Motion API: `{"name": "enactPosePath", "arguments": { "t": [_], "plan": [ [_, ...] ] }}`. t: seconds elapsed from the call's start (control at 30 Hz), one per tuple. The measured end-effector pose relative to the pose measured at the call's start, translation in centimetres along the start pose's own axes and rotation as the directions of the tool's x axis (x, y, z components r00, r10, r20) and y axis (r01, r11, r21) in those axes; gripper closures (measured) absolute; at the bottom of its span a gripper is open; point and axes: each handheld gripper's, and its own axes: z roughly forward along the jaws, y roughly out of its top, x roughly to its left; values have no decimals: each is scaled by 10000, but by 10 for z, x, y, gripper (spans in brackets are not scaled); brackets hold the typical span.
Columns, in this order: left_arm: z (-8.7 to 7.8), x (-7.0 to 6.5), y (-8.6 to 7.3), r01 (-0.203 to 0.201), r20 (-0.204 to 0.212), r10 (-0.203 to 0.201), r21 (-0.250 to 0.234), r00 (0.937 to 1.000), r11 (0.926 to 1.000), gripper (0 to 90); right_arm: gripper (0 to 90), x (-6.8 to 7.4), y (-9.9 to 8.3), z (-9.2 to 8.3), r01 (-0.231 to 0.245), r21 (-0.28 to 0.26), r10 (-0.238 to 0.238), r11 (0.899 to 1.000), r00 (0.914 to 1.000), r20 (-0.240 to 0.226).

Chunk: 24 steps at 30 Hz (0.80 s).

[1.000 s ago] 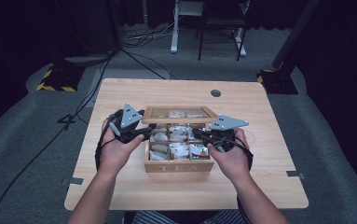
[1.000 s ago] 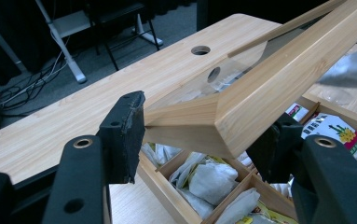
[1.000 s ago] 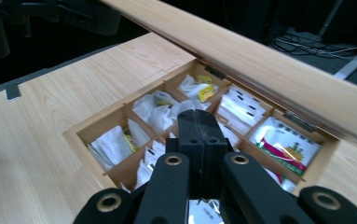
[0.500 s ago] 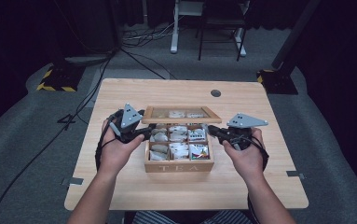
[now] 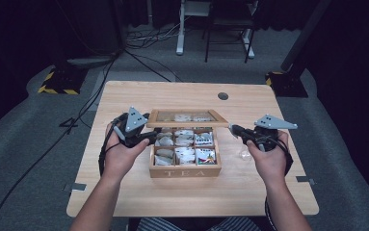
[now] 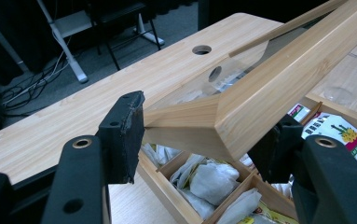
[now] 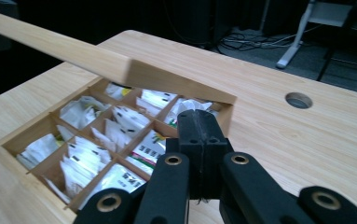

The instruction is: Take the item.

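We saw the wooden tea box sitting at the centre of the table in the high view, its compartments full of tea bags. Its glass-paned lid was raised, tilted up over the far side of the box. In the left gripper view the lid's wooden frame ran from the middle of the frame to the upper right, and its near corner sat between the two black fingers of the left gripper, which pinched that corner and held the lid up. The left hand lay at the box's left edge in the high view, forearm coming in from the bottom of the frame, wrist angled toward the lid.

The right gripper was off the box, just beside its right side, pointing toward the lid. Its fingers were pressed together with nothing between them. The right hand hovered above the table at the centre right of the high view, forearm rising from the lower right.
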Motion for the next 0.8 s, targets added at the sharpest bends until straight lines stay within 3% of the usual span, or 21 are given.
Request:
{"name": "enactPosePath", "arguments": {
  "t": [0.33,0.8],
  "plan": [
    [0,0,0,-9,6,9,16,10000,10000,422,900,-23,-10,-8,-407,16,405,9992,9974,603],
    [0,0,0,-3,5,3,23,10000,10000,422,900,-55,-27,-24,-1135,-117,1141,9935,9849,1299]
  ]
}}
